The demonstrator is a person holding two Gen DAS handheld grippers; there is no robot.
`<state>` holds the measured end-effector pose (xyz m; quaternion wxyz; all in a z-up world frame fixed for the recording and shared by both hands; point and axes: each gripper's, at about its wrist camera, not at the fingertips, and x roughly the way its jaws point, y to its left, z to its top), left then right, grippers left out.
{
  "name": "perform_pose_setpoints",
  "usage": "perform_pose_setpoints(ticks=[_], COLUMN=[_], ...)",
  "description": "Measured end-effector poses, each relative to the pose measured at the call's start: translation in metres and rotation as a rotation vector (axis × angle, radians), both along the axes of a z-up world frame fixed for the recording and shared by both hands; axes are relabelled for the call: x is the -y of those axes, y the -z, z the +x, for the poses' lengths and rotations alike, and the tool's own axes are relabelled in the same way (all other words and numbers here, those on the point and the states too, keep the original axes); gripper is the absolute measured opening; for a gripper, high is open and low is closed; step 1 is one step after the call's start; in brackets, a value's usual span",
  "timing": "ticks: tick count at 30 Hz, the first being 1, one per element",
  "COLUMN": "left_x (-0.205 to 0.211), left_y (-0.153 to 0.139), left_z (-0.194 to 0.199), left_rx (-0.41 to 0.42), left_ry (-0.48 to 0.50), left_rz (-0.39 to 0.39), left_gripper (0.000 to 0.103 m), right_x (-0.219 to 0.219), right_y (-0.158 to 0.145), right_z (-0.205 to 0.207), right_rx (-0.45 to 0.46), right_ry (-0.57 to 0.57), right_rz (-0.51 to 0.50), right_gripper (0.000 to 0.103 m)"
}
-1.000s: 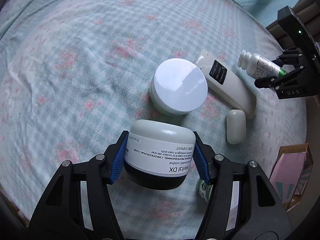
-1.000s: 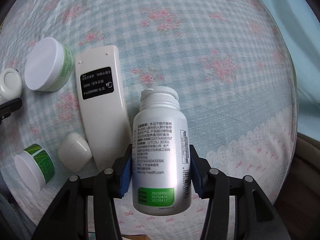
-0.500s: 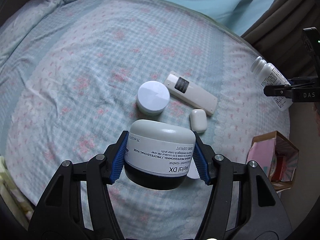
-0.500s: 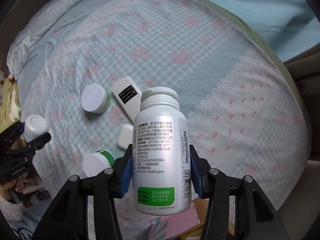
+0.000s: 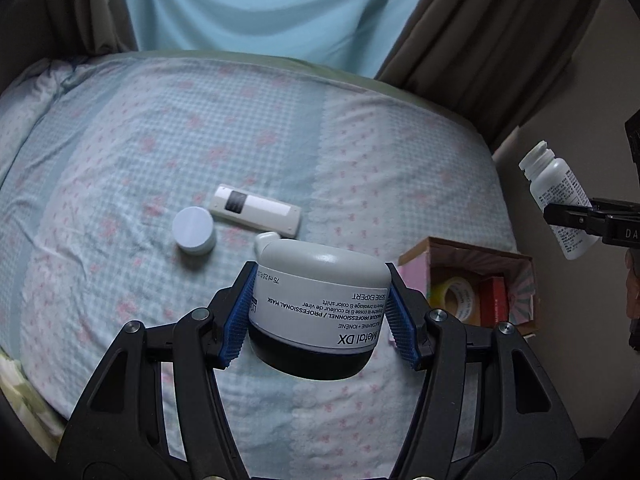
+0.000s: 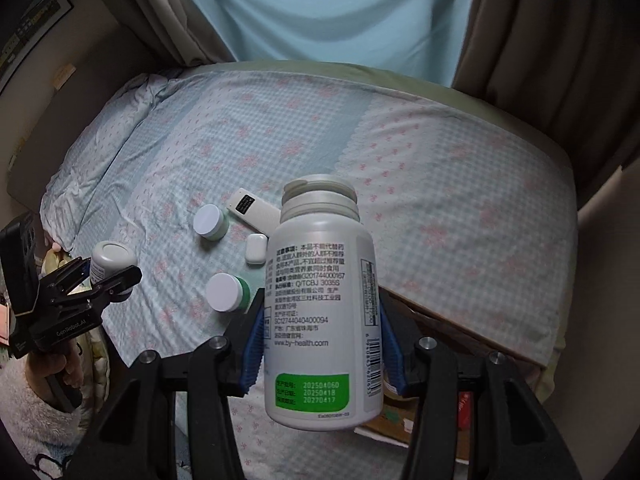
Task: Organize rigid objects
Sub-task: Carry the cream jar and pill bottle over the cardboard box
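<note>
My left gripper (image 5: 320, 316) is shut on a grey-and-black hair mask jar (image 5: 320, 300) and holds it high above the bed. My right gripper (image 6: 322, 340) is shut on a white supplement bottle (image 6: 324, 308), also held high; the bottle also shows at the right of the left wrist view (image 5: 560, 204). On the bed lie a white remote (image 5: 256, 212), a white-lidded jar (image 5: 193, 230), a small white case (image 6: 256, 248) and a green-and-white jar (image 6: 226, 292). An open cardboard box (image 5: 476, 280) stands by the bed's right edge.
The box holds a tape roll (image 5: 452, 296) and a red packet (image 5: 494, 300). Brown curtains (image 5: 480, 40) and a light blue curtain (image 5: 260, 8) hang behind the bed. The checked bedsheet (image 5: 120, 160) has a rumpled left side.
Both grippers have risen and pulled back from the bed with their objects still held. The items on the bed look smaller, and the box and curtains have come into view.
</note>
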<state>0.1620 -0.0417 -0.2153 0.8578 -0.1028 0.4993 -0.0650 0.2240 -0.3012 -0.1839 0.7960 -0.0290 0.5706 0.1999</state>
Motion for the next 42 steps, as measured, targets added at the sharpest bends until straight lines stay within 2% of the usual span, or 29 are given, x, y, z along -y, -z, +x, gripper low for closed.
perform_pose_setpoints(ticks=[4,9,17,23,29,36,42], left_x=[0.048,0.108,0.194,0.234,0.27,0.293,0.307], left_y=[-0.012,-0.013,0.02,0.066,0.113,0.157,0.176], left_z=[0.005,0.016,0.035,0.057,0.083,0.105,0.107], left_rx=[0.009,0.002,-0.074,-0.162,-0.23,-0.281,-0.301], left_ry=[0.073,0.153,0.259,0.274,0.299,0.317,0.369], left_rz=[-0.012,-0.021,-0.007,-0.002,0.043,0.108,0.163], left_gripper=[0.057,0.057,0.057,0.057,0.057,0.057,0.057], right_x=[0.052,0.107,0.159,0.169,0.164,0.17,0.177], right_y=[-0.006,0.001,0.039,0.086,0.14,0.194,0.218], right_z=[-0.022,-0.041,-0.054,-0.05,-0.046,-0.039,-0.031], right_rx=[0.006,-0.002,-0.027,-0.078,-0.132,-0.212,-0.243], right_ry=[0.092,0.185,0.244,0.225,0.198,0.29,0.328], right_rz=[0.02,0.036,-0.006,-0.016,-0.034,-0.007,0.03], right_gripper=[0.046,0.046,0.046,0.046,0.046,0.046,0.046])
